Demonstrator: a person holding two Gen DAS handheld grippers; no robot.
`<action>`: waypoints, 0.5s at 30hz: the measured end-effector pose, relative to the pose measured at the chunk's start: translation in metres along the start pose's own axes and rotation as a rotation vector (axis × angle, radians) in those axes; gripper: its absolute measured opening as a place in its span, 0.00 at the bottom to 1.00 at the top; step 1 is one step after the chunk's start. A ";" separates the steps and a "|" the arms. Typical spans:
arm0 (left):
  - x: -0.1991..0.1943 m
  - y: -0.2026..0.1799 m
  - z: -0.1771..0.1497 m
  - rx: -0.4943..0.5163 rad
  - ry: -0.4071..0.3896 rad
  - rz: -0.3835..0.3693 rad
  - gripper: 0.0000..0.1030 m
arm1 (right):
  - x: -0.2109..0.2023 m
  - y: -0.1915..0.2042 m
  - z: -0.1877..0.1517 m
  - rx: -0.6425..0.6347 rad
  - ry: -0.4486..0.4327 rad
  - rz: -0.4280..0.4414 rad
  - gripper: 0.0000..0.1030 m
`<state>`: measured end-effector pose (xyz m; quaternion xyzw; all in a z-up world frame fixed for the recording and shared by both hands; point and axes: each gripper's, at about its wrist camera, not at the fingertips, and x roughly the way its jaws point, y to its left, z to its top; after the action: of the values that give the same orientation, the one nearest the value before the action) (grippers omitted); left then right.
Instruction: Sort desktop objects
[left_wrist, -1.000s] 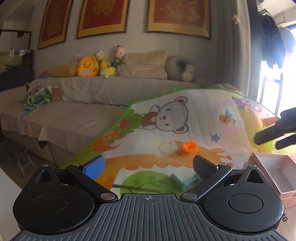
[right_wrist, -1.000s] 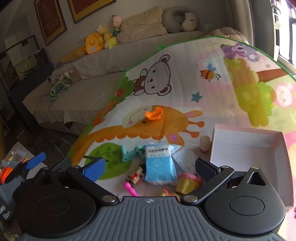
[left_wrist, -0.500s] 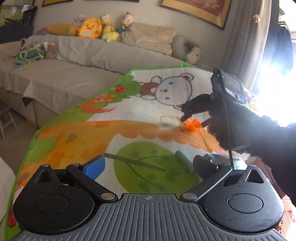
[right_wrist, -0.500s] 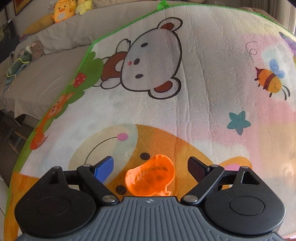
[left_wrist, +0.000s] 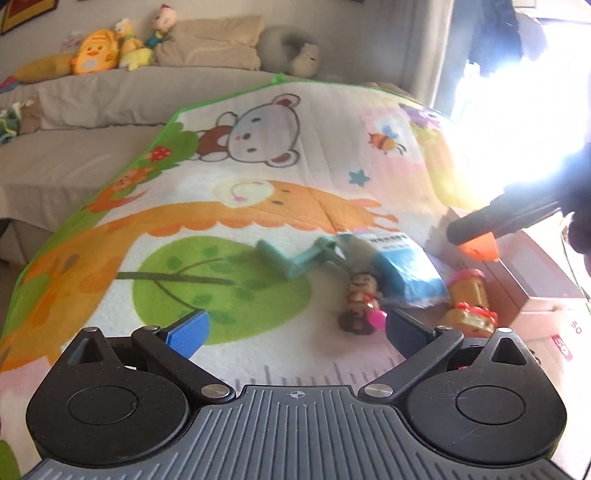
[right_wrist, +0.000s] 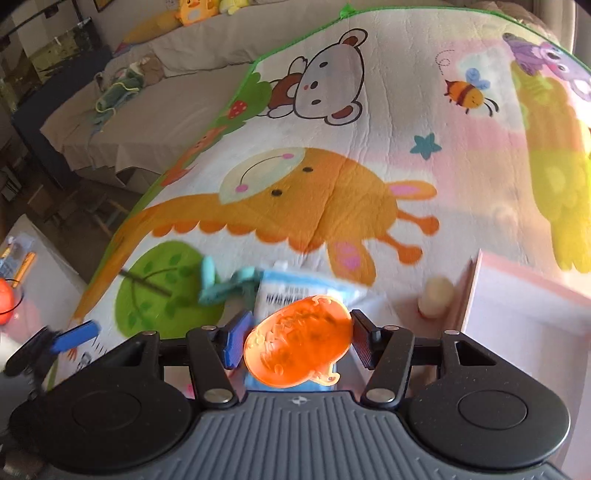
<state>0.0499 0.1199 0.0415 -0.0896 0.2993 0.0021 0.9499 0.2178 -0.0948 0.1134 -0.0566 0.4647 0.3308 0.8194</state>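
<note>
Right tongs (right_wrist: 297, 338) are clamped on an orange mould (right_wrist: 298, 341), a shell-like plastic piece with raised shapes on its face; their jaws have just been closing and the pads now press it from both sides, lifted clear of the play mat (right_wrist: 332, 177). From the other camera the same orange piece shows at about two o'clock, pinched at the tip of the dark tongs over the near wall of the pink box (left_wrist: 546, 273). Left tongs (left_wrist: 295, 328) stand wide open with nothing between the blue pad and the dark one, pointed down at the mat. Ahead of them, toward one o'clock, lie a small figurine (left_wrist: 360, 302), a blue packet (left_wrist: 406, 269), a teal clip (left_wrist: 295, 258) just beside the packet, and a yellow and red toy (left_wrist: 469, 299) close against the box. A small cream bottle (right_wrist: 436, 295) stands touching the box's outer wall. Behind the mat runs a sofa (left_wrist: 110, 110) with plush toys along its back
</note>
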 end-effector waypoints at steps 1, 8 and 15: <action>-0.001 -0.008 -0.002 0.013 0.006 -0.019 1.00 | -0.017 -0.003 -0.018 0.011 -0.017 0.013 0.56; -0.006 -0.073 -0.016 0.114 0.043 -0.126 1.00 | -0.055 -0.027 -0.089 0.030 -0.032 -0.070 0.58; 0.005 -0.114 -0.040 0.211 0.079 -0.158 1.00 | -0.039 -0.025 -0.019 -0.036 -0.165 -0.128 0.64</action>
<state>0.0381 0.0007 0.0258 -0.0127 0.3269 -0.1076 0.9388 0.2056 -0.1403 0.1286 -0.0733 0.3849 0.2897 0.8732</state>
